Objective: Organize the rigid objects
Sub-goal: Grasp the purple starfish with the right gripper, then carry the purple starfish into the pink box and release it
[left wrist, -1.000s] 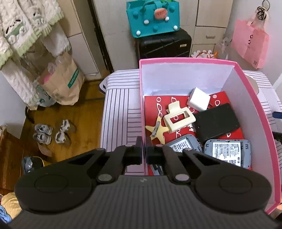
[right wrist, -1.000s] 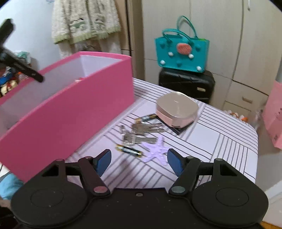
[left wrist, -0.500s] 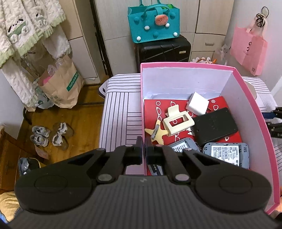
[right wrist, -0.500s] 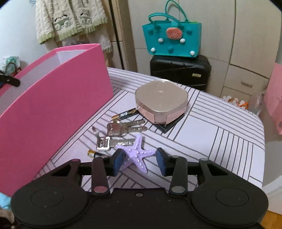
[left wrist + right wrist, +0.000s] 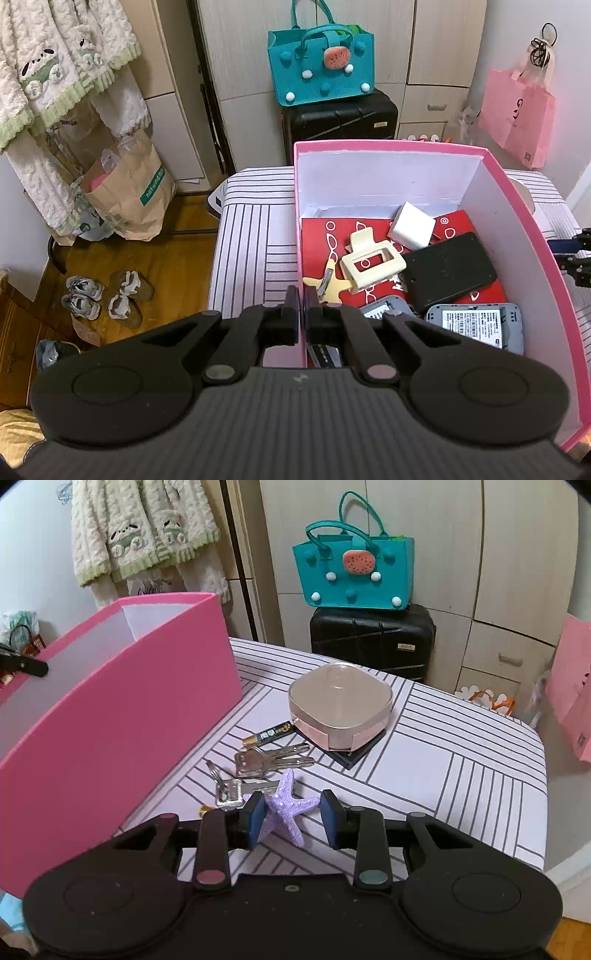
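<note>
My left gripper (image 5: 303, 312) is shut on the near left wall of the pink box (image 5: 517, 221). Inside lie a cream hair claw (image 5: 373, 264), a yellow starfish clip (image 5: 327, 282), a black case (image 5: 448, 271), a white block (image 5: 412, 225) and grey devices (image 5: 476, 326). My right gripper (image 5: 291, 818) is open around a purple starfish (image 5: 286, 806) on the striped table; the left pad touches it, the right pad stands apart. Keys (image 5: 266, 762), a battery (image 5: 267, 734) and a beige square container (image 5: 340, 701) lie beyond. The pink box (image 5: 110, 716) stands to the left.
A black suitcase (image 5: 371, 638) with a teal bag (image 5: 354, 572) stands behind the table. A pink bag (image 5: 517, 114) hangs at the right. A paper bag (image 5: 125, 199) and shoes (image 5: 107, 299) are on the floor left of the table.
My right gripper has moved forward and lower over the purple starfish and narrowed its jaws around it. My left gripper has stayed shut on the box wall.
</note>
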A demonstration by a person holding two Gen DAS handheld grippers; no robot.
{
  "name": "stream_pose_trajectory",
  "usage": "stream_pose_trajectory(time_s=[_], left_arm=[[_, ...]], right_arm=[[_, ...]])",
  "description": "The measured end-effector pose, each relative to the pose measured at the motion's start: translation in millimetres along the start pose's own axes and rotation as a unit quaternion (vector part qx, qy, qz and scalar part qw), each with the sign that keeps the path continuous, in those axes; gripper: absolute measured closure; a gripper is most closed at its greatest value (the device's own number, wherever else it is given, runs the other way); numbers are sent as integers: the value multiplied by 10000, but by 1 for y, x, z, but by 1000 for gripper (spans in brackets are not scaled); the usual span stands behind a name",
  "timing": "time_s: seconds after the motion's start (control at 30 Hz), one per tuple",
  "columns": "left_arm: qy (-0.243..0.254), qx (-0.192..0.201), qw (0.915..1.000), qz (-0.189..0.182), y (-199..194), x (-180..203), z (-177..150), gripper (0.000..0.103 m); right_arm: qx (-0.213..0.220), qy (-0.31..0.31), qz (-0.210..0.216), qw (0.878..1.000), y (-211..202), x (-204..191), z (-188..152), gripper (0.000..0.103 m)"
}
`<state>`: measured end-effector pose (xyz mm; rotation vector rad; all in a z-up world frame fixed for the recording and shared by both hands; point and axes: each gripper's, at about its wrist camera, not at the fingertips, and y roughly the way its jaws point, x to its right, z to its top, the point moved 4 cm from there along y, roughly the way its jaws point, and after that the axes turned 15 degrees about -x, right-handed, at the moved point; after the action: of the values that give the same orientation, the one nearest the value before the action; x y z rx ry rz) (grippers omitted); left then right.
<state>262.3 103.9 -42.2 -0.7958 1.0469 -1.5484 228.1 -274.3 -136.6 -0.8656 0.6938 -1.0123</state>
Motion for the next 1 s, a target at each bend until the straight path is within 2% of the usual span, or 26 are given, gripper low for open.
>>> stream_pose_trajectory(time_s=[0.33,0.67,0.8,1.0], left_arm=[[-60,105,9998,-141,-3,-4,-4,100],[-47,-41,9997,-240,-4,-7,-3,100],[-78,-81,9995,-289,-3,-7,-3,100],[30,-133,9996,-266,-3,-6,-9,99]], right_arm=[[284,-122,21,9995,-34,-16,11,66],[850,-397,618,9937,-92,-54,46,65],[736,-633,1077,9894,-93,-84,69,65],[152,-781,1600,9839,-55,-136,109,65]])
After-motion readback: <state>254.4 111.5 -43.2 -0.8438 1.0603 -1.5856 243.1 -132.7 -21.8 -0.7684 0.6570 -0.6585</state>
